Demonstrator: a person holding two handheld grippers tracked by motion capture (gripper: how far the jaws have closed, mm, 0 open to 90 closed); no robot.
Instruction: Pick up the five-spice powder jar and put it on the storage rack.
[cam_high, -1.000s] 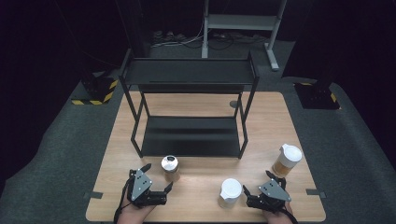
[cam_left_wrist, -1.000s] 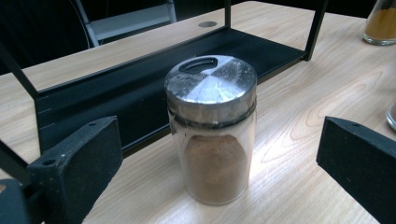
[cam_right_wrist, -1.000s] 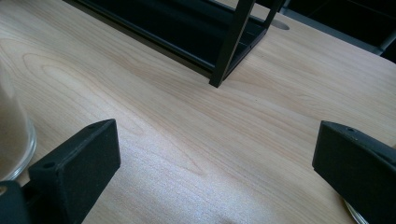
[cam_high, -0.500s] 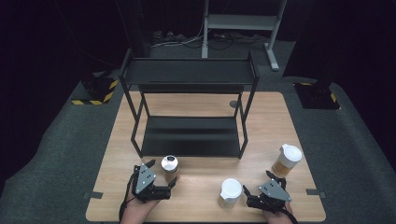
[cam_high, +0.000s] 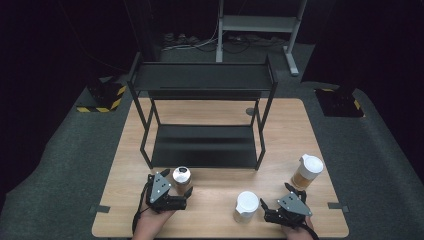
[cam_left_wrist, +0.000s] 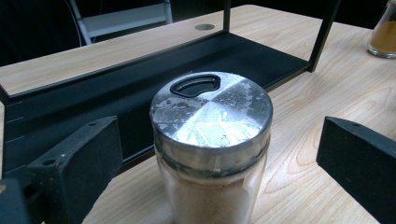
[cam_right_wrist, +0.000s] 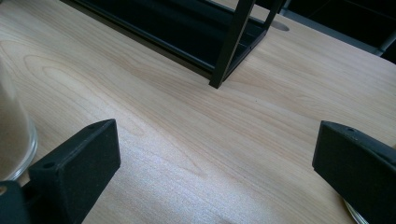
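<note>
Left gripper gapes wide around the shaker jar, standing on the table just before the black rack; right gripper spreads wide over bare wood. Glass with a slick metal lid looks rigid, breakable, fairly light, so squeeze the body below the lid.

The high view looks forward and down from above the near edge of the bench, taking in the whole top and the black rack at its far middle. The left gripper view sits low and very close behind a metal-lidded jar, facing the rack's bottom shelf, which the high view shares along with the jar. The right gripper view skims low over the bare wood near the right side, facing the rack's near right leg, also seen from above.
</note>
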